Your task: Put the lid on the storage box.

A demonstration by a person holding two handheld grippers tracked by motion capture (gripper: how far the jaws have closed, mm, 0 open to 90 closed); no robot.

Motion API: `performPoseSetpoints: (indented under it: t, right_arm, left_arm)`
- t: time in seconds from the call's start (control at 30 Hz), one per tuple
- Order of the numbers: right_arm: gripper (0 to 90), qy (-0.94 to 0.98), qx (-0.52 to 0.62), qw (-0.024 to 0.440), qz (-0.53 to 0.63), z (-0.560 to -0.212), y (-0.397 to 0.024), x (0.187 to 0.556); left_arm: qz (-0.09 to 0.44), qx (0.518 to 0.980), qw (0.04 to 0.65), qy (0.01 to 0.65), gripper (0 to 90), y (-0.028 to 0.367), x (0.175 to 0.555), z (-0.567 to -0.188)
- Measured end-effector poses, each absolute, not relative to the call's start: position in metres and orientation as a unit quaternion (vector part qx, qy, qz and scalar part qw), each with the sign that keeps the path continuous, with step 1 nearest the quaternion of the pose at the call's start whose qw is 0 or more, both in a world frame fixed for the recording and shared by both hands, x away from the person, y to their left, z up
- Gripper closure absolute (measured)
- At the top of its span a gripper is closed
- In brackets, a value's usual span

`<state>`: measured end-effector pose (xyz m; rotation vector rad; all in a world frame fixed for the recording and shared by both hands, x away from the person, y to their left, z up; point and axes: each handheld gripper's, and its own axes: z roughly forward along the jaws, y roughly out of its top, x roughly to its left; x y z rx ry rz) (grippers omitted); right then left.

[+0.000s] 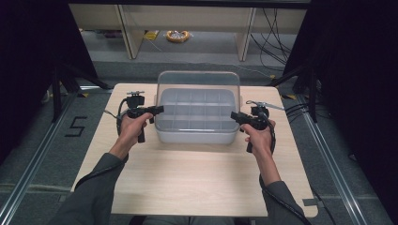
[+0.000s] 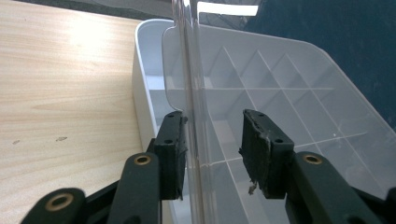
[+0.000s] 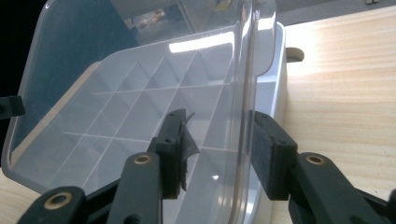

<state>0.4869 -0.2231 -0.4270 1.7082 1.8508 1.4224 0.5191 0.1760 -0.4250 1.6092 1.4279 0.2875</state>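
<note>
A white plastic organizer box (image 1: 195,135) with a grid of compartments stands at the back middle of the wooden table (image 1: 197,178). Its clear lid (image 1: 197,80) is raised at an angle over it. My left gripper (image 1: 158,110) is at the lid's left side. In the left gripper view it (image 2: 213,116) is open, the lid's (image 2: 280,84) side rim running between the jaws and touching the left one. My right gripper (image 1: 233,115) is at the lid's right side. It (image 3: 218,116) is also open, astride the lid's (image 3: 116,93) rim, above the box wall (image 3: 280,70).
Bare tabletop stretches in front of the box and to both sides. Beyond the table stand pale shelf legs (image 1: 126,33), a yellow coil (image 1: 177,36) and loose cables (image 1: 274,42) on the floor. Dark curtains flank the table.
</note>
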Motion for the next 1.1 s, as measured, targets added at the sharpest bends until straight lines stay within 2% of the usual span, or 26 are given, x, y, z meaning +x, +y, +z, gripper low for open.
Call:
performPoseSetpoints:
  t: [0.13,0.27,0.3,0.53,0.63,0.97,1.0,1.1]
  right_arm:
    - [59.2,0.645,0.575,0.14,0.484,-0.434,-0.226,0.491]
    - [58.9,0.635,0.591,0.123,0.482,-0.436,-0.222,0.491]
    - [58.8,0.646,0.577,0.14,0.48,-0.44,-0.225,0.494]
    - [58.4,0.636,0.596,0.122,0.474,-0.44,-0.221,0.494]
    - [58.2,0.646,0.584,0.139,0.472,-0.445,-0.223,0.496]
    - [58.1,0.629,0.608,0.117,0.471,-0.446,-0.221,0.496]
    - [58.0,0.638,0.593,0.13,0.474,-0.449,-0.224,0.498]
    - [57.4,0.622,0.615,0.109,0.472,-0.446,-0.22,0.496]
  left_arm:
    - [0.116,0.66,0.461,0.581,59.2,0.176,0.521,-0.428]
    - [0.119,0.66,0.457,0.585,59.2,0.175,0.523,-0.431]
    - [0.119,0.66,0.456,0.585,59.1,0.175,0.523,-0.432]
    - [0.111,0.656,0.453,0.594,57.9,0.175,0.526,-0.437]
    - [0.109,0.657,0.449,0.595,57.2,0.175,0.527,-0.437]
    - [0.091,0.651,0.456,0.6,56.8,0.178,0.527,-0.444]
    - [0.09,0.65,0.456,0.601,56.7,0.178,0.527,-0.444]
    - [0.09,0.644,0.461,0.604,56.0,0.178,0.526,-0.444]
